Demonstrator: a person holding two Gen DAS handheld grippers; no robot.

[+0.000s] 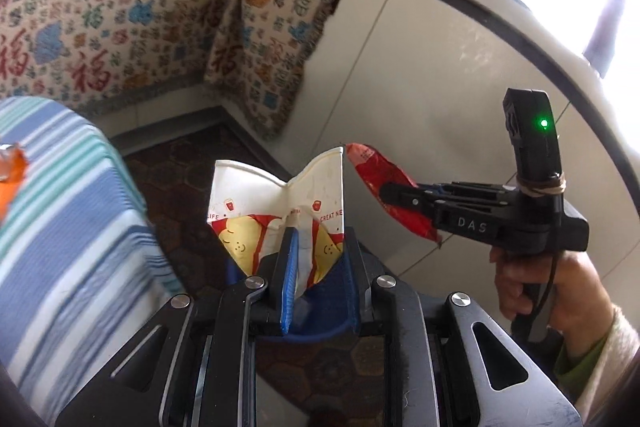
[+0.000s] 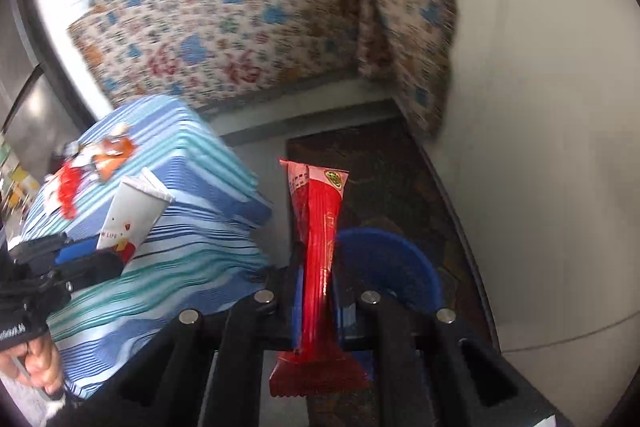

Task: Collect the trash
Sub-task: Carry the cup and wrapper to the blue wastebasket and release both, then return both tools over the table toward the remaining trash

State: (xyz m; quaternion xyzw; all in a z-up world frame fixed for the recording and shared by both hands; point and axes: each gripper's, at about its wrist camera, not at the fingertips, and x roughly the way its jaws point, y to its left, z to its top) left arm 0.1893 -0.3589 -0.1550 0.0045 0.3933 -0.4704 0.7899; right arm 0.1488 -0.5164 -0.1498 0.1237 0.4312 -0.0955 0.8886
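left gripper [image 1: 316,259]: we have it clamped on the flattened paper cup [image 1: 280,211], cup standing up out of the jaws, folded open at the top.
right gripper [image 2: 316,287]: clamped on the red snack wrapper [image 2: 318,247]; long axis runs along the fingers, crimped end hanging near us.
key relation: blue bin [image 2: 400,267] sits on the floor just past and right of our right fingers, below the wrapper; in the left view a blue rim [image 1: 340,291] shows right under the cup. Both pieces look to be over or nearly over it.
nearer arm: right seems better centred on the bin mouth; the left view shows too little rim to judge.
next move (our guess): lower, open over the bin. Wrapper is light and could drift wide.
surface: dark hex-tile floor [image 2: 380,155] under the bin.
room: striped blue cloth [image 2: 168,227] on the left with more scraps [image 2: 96,163] on it; patterned throw [image 2: 240,11] far; white cabinet wall [image 1: 420,75] right.
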